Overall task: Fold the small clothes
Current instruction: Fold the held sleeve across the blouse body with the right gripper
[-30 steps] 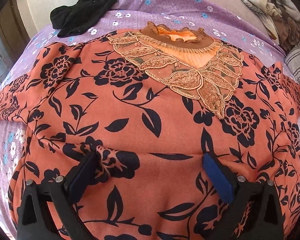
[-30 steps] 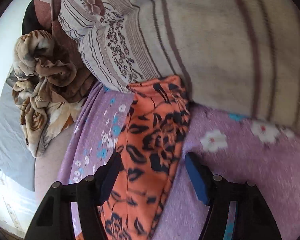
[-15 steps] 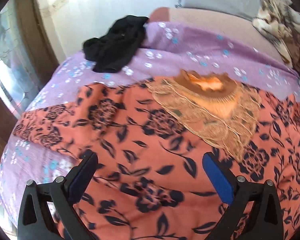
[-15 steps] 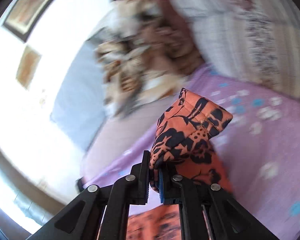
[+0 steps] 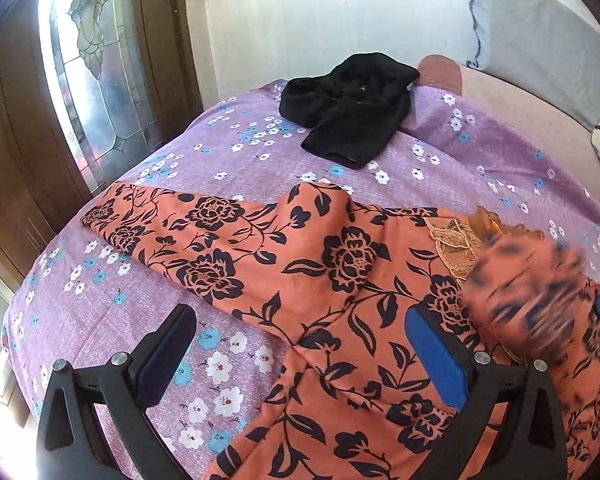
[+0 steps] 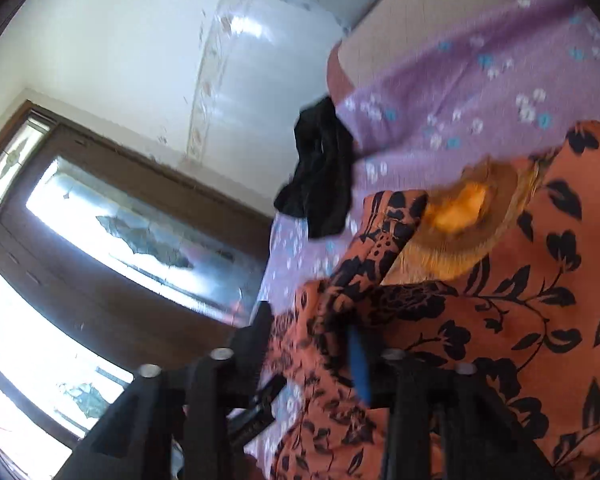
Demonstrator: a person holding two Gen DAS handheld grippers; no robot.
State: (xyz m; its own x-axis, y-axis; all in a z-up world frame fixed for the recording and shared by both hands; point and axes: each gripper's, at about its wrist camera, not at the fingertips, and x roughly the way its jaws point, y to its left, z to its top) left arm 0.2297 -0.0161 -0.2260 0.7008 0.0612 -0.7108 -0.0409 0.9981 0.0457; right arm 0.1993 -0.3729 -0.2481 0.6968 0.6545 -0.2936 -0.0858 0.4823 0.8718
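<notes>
An orange top with black flowers (image 5: 320,280) lies spread on the purple flowered bedsheet (image 5: 228,152). Its left sleeve (image 5: 160,224) stretches out to the left. My left gripper (image 5: 300,356) is open and empty, hovering over the top's left side near the armpit. My right gripper (image 6: 312,356) holds the right sleeve (image 6: 320,320) between its parting jaws, over the top's body beside the lace collar (image 6: 464,216). That sleeve shows blurred in the left wrist view (image 5: 532,280), covering part of the collar.
A black garment (image 5: 352,104) lies crumpled at the far edge of the bed; it also shows in the right wrist view (image 6: 320,168). A wooden door with patterned glass (image 5: 84,64) stands to the left. A grey cushion (image 5: 540,32) is at the back right.
My right gripper closed on the right sleeve, lifted it and carried it across over the top's body; its jaws now stand wider. My left gripper moved left toward the left sleeve, staying open.
</notes>
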